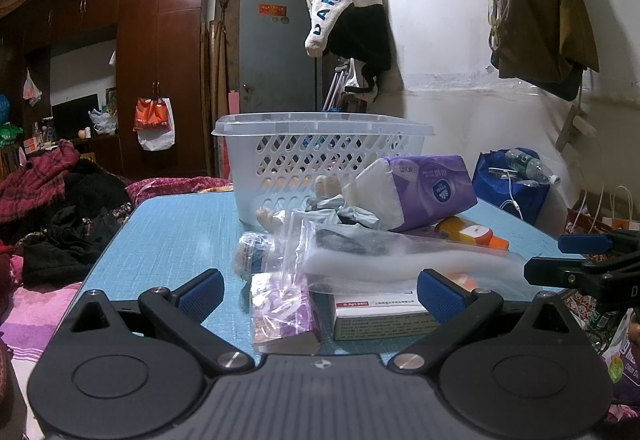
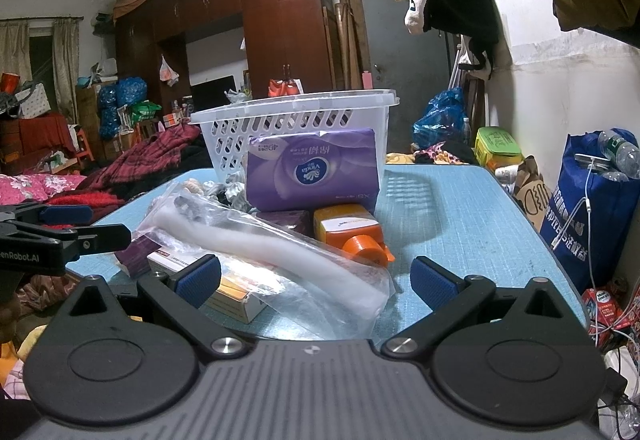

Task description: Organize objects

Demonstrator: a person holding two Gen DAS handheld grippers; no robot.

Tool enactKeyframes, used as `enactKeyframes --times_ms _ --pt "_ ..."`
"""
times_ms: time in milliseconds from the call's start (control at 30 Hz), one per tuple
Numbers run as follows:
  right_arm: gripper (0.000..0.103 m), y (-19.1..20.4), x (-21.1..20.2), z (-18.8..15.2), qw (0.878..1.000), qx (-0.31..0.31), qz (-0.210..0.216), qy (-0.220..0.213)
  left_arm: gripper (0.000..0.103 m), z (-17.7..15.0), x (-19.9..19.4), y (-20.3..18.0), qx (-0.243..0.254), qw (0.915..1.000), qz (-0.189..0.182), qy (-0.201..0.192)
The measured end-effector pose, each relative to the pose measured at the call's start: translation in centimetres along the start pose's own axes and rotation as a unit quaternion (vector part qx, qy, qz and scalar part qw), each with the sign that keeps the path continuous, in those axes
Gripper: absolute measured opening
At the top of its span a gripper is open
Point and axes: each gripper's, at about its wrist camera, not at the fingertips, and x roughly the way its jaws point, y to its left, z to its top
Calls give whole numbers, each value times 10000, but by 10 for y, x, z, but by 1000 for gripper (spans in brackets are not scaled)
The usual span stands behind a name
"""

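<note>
Left hand-held gripper (image 1: pixel 320 294): it is held low at the near edge of the table, with the jaws spread wide; nothing is gripped between the blue pads (image 1: pixel 201 292).
Right hand-held gripper (image 2: pixel 316 282): the jaws are also opened wide and nothing is held; it is placed just before the pile, beside the left one.
Table (image 2: pixel 460 215): a blue top on which all the objects are gathered, mostly on its middle and near part.
Basket (image 1: pixel 320 155): a white perforated basket is stood upright at the far side of the table, behind the pile.
Tissue pack (image 2: pixel 313 169): a purple pack is leaned against the front wall of the basket.
Orange bottle (image 2: pixel 352 234): it is laid on its side just in front of the tissue pack, the cap turned to the near side.
Plastic bag (image 2: pixel 280 240): a clear bag with a long white roll inside is laid across the pile, over the medicine box.
Medicine box (image 1: pixel 380 318): a white box is seen near the left gripper, partly covered by the bag.
Small zip bag (image 1: pixel 282 304): it is placed beside the medicine box, with purple contents that cannot be told exactly.
</note>
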Motion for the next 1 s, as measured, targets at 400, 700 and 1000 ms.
enactKeyframes --times_ms 400,700,1000 --pt "103 0 0 0 10000 7 1 2 103 -2 3 2 -20 10000 15 24" --pt "103 -1 2 -1 10000 7 -2 10 103 0 3 3 -63 9999 -113 -68" --pt "103 -18 15 14 9994 29 43 -344 103 23 31 4 -92 9992 -353 -162"
